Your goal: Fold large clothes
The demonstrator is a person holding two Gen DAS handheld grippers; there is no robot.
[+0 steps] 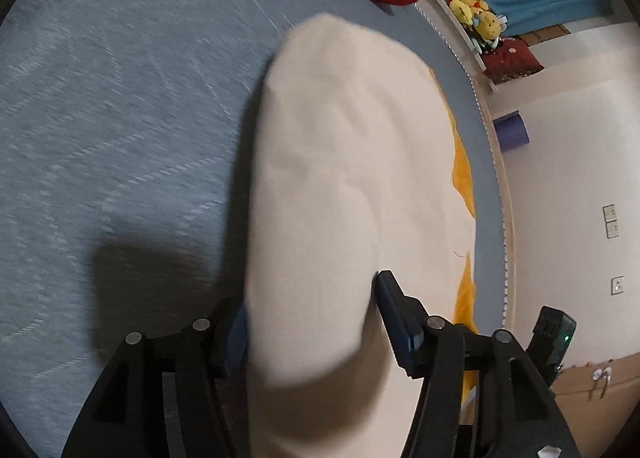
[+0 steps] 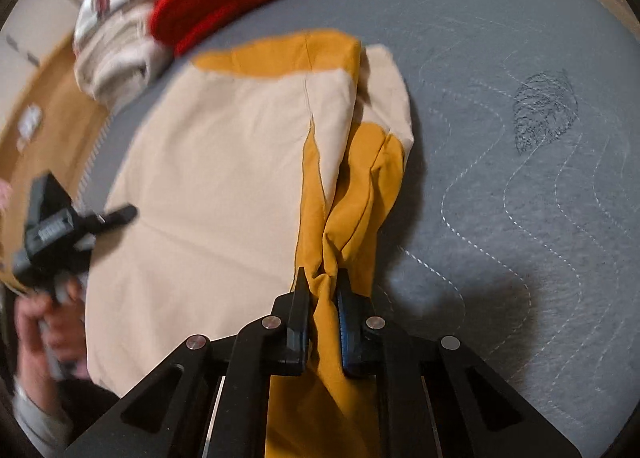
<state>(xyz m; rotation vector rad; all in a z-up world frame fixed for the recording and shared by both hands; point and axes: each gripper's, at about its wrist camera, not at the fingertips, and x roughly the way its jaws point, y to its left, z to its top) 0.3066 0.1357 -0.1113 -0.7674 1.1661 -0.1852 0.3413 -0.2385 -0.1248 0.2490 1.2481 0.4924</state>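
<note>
Mustard fabric bunches between your right gripper [image 2: 322,284] jaws, pinched tight. Your left gripper [image 1: 310,298] jaws are spread around the garment [image 1: 352,162], its cream fold slack between them on the grey mattress [image 1: 120,118]. Lift now and that side could slip out, spoiling the fold.

Home bedroom: quilted grey mattress [image 2: 520,218], piled clothes [image 2: 132,38], plush toys [image 1: 476,12] on shelf, wall sockets [image 1: 611,221].
</note>
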